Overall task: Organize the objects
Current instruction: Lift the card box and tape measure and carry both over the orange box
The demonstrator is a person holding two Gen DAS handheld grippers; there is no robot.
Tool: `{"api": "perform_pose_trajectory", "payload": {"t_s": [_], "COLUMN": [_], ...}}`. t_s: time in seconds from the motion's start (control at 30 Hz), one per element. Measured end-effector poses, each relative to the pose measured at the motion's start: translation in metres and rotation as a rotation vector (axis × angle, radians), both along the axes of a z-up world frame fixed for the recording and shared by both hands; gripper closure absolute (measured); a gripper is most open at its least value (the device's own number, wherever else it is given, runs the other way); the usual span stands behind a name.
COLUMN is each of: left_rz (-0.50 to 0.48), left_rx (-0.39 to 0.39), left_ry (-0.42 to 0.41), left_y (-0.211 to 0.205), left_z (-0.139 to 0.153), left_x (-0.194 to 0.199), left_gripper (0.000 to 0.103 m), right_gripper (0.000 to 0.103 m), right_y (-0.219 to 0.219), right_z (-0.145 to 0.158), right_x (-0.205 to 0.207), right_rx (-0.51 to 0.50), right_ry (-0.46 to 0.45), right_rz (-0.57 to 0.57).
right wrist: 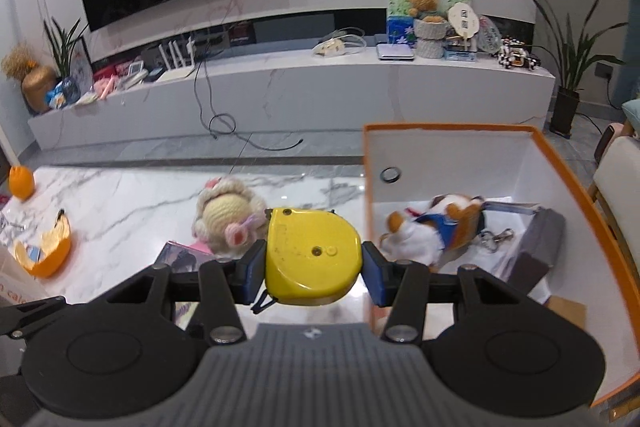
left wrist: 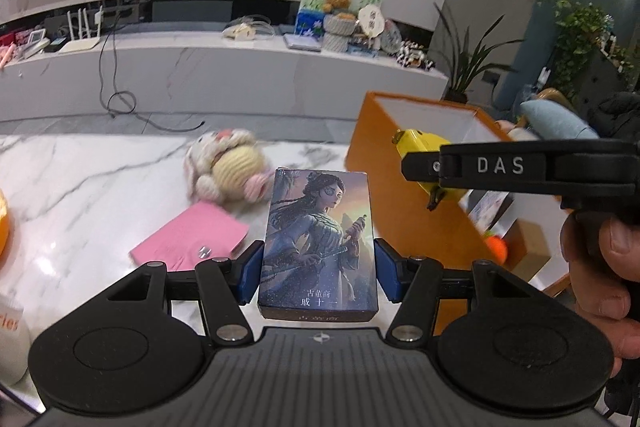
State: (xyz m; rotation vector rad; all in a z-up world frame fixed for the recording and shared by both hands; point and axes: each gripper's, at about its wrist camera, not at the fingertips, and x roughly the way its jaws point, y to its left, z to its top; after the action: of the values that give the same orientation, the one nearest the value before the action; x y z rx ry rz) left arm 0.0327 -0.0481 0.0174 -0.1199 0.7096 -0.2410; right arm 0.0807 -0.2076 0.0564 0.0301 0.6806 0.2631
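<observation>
1. Two grippers are each clamped on something: a card box [left wrist: 318, 247] is pinched by the left gripper [left wrist: 319, 277] at lower centre.
2. A yellow tape measure [right wrist: 313, 257] is pinched by the right gripper [right wrist: 314, 273], left of the orange box [right wrist: 592, 183].

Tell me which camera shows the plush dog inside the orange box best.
The right wrist view. It looks down into the orange box, so the plush dog lies in plain sight on the white floor, though slightly blurred. In the left wrist view the box wall and the right gripper hide it; no dog can be made out there.
</observation>
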Motion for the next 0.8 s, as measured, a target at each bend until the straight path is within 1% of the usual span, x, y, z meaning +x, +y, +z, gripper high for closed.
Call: {"api": "perform_pose_trajectory", "payload": {"t_s": [0.13,0.4,0.63,0.8], "left_rz": [-0.028,-0.086,-0.125,-0.151], "left_rx": [-0.022,-0.046,-0.029,-0.015], "left_ry": [-0.023,-0.044,-0.047,-0.058], "left_y": [-0.012,-0.038,-0.06,-0.078], "left_z": [0.009,0.014,0.017,0.026], "left_x": [0.004,0.012,0.016,0.026], "left_gripper": [0.036,0.036,0.036,0.036], "right_gripper": [0.051,0.051,0.051,0.051], "right_y": [-0.018,-0.051,-0.071,-0.093], "right_z": [0.008,0.02,0.021,0.02], "right_x": [0.001,0.005,0.01,0.018], "right_rx": [0.016,0.032,0.033,0.029], "right_ry": [-0.006,-0.028,-0.028,-0.021], "right_rz": [-0.038,-0.115,-0.158,-0.213]}}
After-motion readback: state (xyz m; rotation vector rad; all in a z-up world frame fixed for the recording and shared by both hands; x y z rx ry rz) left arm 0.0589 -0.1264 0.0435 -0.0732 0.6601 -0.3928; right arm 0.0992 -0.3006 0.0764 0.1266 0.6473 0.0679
